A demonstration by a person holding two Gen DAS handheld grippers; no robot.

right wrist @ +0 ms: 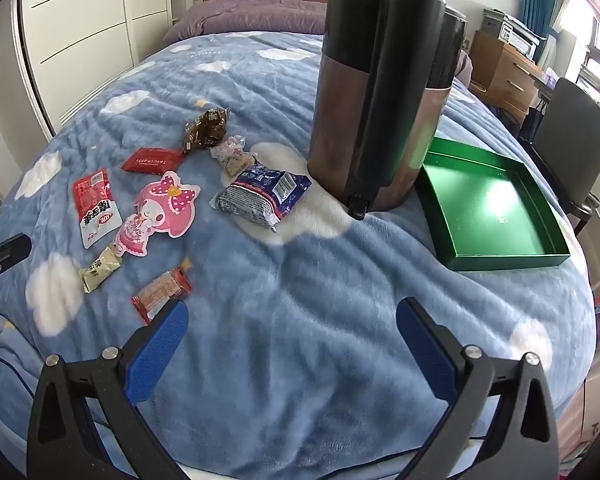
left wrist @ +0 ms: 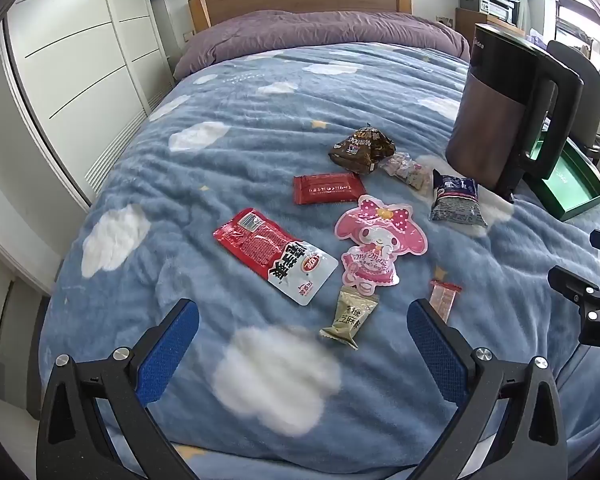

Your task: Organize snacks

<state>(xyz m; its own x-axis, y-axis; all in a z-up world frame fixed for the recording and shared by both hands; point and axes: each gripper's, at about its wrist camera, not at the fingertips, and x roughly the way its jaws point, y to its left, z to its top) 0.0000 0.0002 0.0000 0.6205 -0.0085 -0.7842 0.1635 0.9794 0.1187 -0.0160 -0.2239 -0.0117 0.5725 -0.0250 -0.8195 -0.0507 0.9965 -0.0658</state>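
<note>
Several snack packets lie on a blue cloud-print blanket [left wrist: 240,128]. There is a red-and-white packet [left wrist: 274,254], a pink cartoon-girl pouch [left wrist: 376,240], a flat red packet [left wrist: 328,188], a brown packet [left wrist: 362,148], a blue-and-white packet [left wrist: 456,200], a beige packet [left wrist: 350,316] and a small red-ended bar [left wrist: 444,296]. An open green tray [right wrist: 496,204] sits at the right, with nothing in it. My left gripper [left wrist: 302,332] is open, low over the blanket, the beige packet between its fingers. My right gripper [right wrist: 292,336] is open above bare blanket, the red-ended bar [right wrist: 162,292] at its left finger.
A tall brown-and-black kettle [right wrist: 380,92] stands between the snacks and the green tray. A clear packet of pale sweets [right wrist: 232,154] lies near the brown one. White wardrobes [left wrist: 72,60] line the left, a desk chair [right wrist: 572,136] the right.
</note>
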